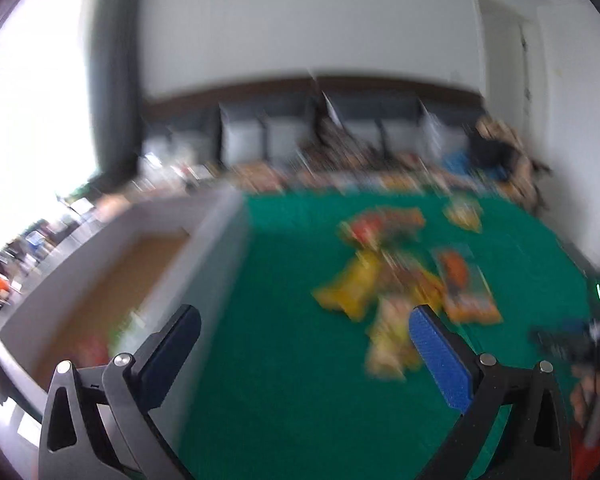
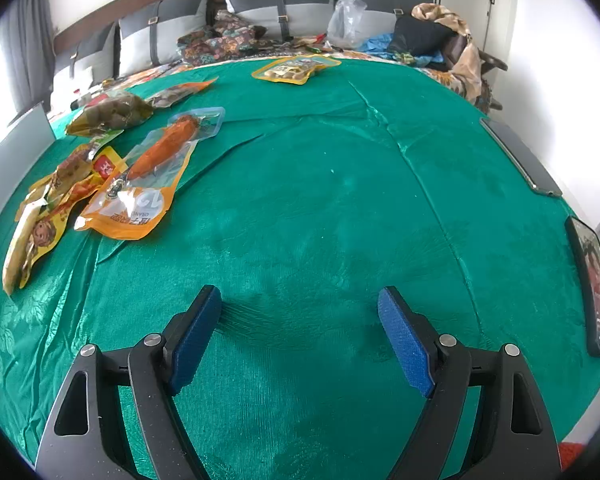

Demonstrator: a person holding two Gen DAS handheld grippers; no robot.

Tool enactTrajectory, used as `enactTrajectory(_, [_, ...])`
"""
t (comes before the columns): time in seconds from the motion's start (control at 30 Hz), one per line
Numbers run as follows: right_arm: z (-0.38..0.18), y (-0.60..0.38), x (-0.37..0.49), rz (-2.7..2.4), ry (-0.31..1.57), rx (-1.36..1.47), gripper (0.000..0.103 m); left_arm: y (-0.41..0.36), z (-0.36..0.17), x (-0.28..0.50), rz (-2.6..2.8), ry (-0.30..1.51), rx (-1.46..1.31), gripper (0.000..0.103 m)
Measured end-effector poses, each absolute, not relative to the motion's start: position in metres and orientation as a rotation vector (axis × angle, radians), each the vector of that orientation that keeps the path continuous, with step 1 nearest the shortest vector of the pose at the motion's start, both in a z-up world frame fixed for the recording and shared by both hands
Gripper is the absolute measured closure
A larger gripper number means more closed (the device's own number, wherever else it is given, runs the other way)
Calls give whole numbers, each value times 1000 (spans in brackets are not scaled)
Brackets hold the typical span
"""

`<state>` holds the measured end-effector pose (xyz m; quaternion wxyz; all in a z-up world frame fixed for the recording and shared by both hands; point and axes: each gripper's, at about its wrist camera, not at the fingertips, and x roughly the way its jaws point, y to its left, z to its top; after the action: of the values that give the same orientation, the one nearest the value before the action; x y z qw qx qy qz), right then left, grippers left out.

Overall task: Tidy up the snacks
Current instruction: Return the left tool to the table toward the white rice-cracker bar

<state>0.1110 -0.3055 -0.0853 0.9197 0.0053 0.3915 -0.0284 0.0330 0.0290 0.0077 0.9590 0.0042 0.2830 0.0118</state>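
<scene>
The left wrist view is blurred. My left gripper [image 1: 304, 316] is open and empty, over the edge where a grey box [image 1: 220, 236] with a brown floor meets the green cloth [image 1: 284, 360]. A heap of yellow and orange snack packets [image 1: 384, 276] lies ahead to its right. In the right wrist view my right gripper [image 2: 300, 300] hangs open over bare green cloth [image 2: 320, 200], nothing between its fingers. Snack packets lie at the left: an orange sausage pouch [image 2: 148, 176], yellow packets [image 2: 44, 216], a brownish bag [image 2: 112, 114]. One yellow tray pack [image 2: 296, 68] lies far back.
The grey box's wall [image 2: 8, 164] stands at the left of the cloth. A phone [image 2: 596, 284] and a dark flat device [image 2: 520, 156] lie along the right edge. Cushions [image 2: 276, 4], patterned fabric [image 2: 224, 40], a plastic bag [image 2: 346, 20] and clothes crowd the far side. A hand [image 1: 592, 404] shows at right.
</scene>
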Motion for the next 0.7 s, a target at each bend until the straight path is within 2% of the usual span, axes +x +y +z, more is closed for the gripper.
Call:
enactTrajectory(0.17, [-85, -305, 111, -58, 805, 11, 20, 13, -54, 57, -42, 783, 22, 0])
enactTrajectory(0.37, [-86, -305, 111, -59, 805, 11, 20, 19, -94, 63, -37, 904, 11, 0])
enactTrajectory(0.7, [-86, -305, 112, -59, 805, 11, 19, 23, -106, 57, -37, 920, -2, 0])
